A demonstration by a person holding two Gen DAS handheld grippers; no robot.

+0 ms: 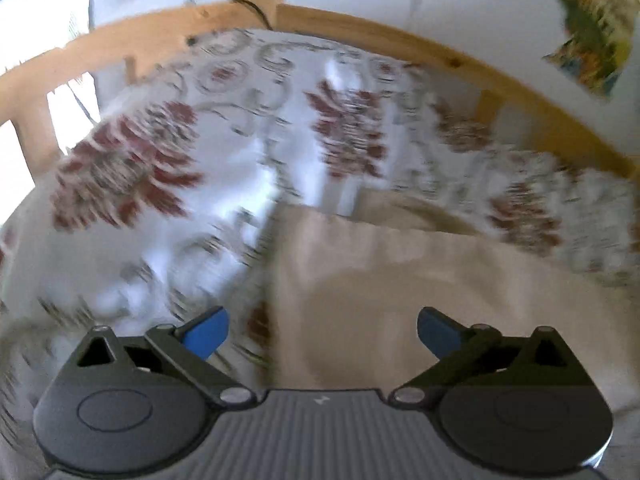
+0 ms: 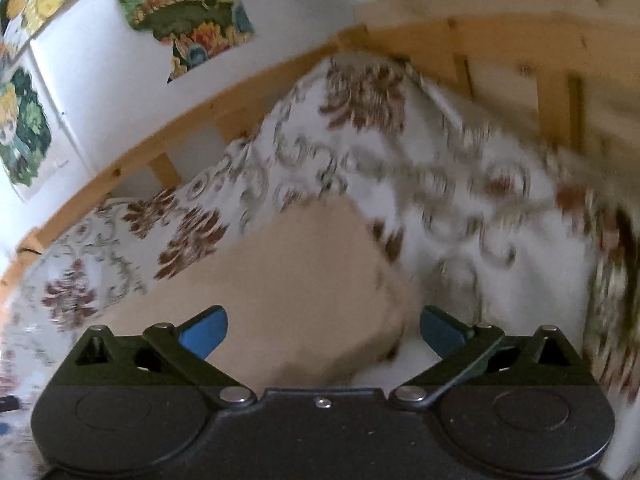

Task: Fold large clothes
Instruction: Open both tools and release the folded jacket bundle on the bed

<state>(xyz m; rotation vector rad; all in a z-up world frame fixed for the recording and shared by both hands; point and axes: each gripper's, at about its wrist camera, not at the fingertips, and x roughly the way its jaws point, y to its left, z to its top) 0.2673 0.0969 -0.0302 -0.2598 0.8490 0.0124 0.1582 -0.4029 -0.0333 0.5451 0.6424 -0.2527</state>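
A beige garment lies on a bed covered by a white sheet with dark red flowers. In the left wrist view it fills the lower right, with a folded edge near the middle. My left gripper is open and empty, above the garment's left edge. In the right wrist view the beige garment lies in the lower middle, its right corner rounded. My right gripper is open and empty, above that end of the garment. Both views are blurred by motion.
A wooden bed rail runs along the far side of the bed, also in the right wrist view. A white wall with colourful posters stands behind it. A wooden slatted frame rises at the bed's right end.
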